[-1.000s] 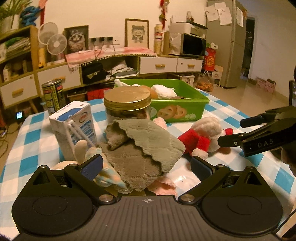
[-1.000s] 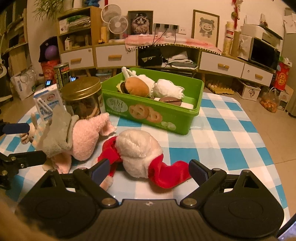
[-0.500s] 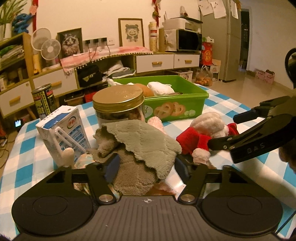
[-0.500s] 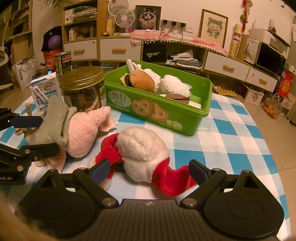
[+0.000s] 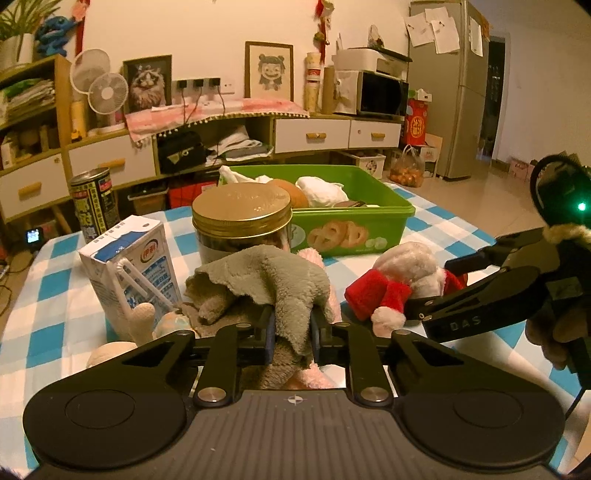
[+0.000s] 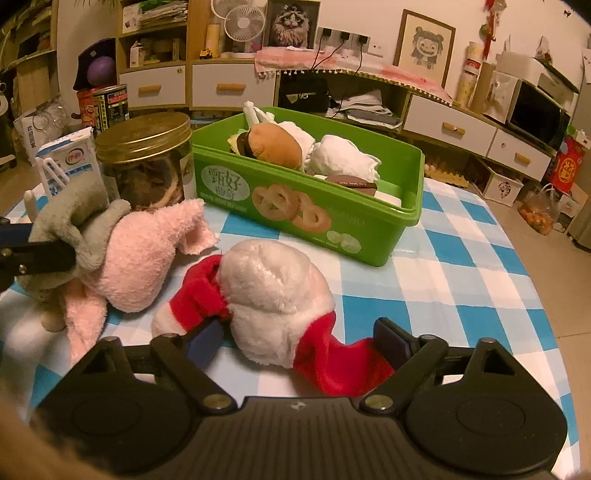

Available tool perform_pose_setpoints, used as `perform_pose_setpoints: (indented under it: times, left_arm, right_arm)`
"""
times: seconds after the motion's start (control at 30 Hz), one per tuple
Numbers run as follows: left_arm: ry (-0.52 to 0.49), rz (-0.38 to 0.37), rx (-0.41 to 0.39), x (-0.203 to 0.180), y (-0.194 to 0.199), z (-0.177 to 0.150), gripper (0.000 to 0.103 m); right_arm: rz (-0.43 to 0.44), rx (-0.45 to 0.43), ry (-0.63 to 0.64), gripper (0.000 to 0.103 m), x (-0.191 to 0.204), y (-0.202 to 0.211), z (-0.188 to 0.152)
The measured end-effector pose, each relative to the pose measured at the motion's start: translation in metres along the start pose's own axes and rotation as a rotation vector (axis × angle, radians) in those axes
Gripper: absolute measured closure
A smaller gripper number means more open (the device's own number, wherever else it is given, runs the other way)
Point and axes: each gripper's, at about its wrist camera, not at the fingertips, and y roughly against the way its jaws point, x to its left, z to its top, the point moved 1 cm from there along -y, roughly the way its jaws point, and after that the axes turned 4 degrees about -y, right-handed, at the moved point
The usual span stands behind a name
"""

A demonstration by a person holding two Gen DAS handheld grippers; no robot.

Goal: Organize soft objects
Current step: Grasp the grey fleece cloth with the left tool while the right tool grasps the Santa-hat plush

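Now left gripper (image 5: 291,328) closes, pinching grey cloth (image 5: 280,280); right gripper (image 6: 295,341) narrows, straddling plush toy (image 6: 273,295).

Both wrist views look low and close toward the green bin (image 5: 354,225) (image 6: 295,210), sharing it.

I see a room under warm, dim yellow light. A cream wall (image 5: 192,33) carries two framed pictures, a cat portrait (image 5: 147,83) and a cartoon face (image 5: 269,70), beside a row of sockets (image 5: 199,84). Below runs a low wooden sideboard (image 5: 314,134) with white drawers; a pink fringed cloth (image 5: 218,110) drapes its top. A microwave (image 5: 382,94) stands near a tall grey refrigerator (image 5: 447,88). Two small fans (image 5: 98,83) sit by open shelving (image 5: 29,110). The floor (image 5: 480,192) is pale tile.
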Motion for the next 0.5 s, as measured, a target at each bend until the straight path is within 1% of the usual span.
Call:
perform_pose_setpoints:
  times: [0.03, 0.07, 0.1, 0.13, 0.17, 0.37, 0.5]
  left_arm:
    - [0.008, -0.002, 0.002, 0.001, 0.0, 0.001, 0.088]
    - [0.016, -0.005, 0.005, 0.002, 0.0, 0.001, 0.088]
    - [0.025, -0.008, 0.005, 0.003, 0.001, 0.001, 0.089]
    - [0.032, -0.009, 0.006, 0.004, 0.001, 0.001, 0.089]
    - [0.04, -0.009, 0.006, 0.005, 0.001, 0.001, 0.09]
    - [0.055, -0.022, -0.009, 0.007, 0.008, 0.006, 0.093]
    - [0.063, -0.034, -0.022, 0.008, 0.014, 0.011, 0.093]
  right_arm:
    - [0.003, 0.005, 0.002, 0.05, 0.0, -0.001, 0.0]
    - [0.008, 0.011, 0.003, 0.059, 0.0, -0.001, 0.0]
    - [0.015, 0.016, 0.003, 0.07, 0.0, -0.002, 0.0]
    - [0.028, 0.022, 0.0, 0.077, 0.0, -0.002, 0.0]
    - [0.04, 0.027, -0.002, 0.08, 0.0, -0.002, 0.0]
    - [0.047, 0.029, -0.006, 0.081, 0.0, 0.001, 0.001]
    - [0.064, 0.045, -0.047, 0.082, -0.005, 0.004, 0.002]
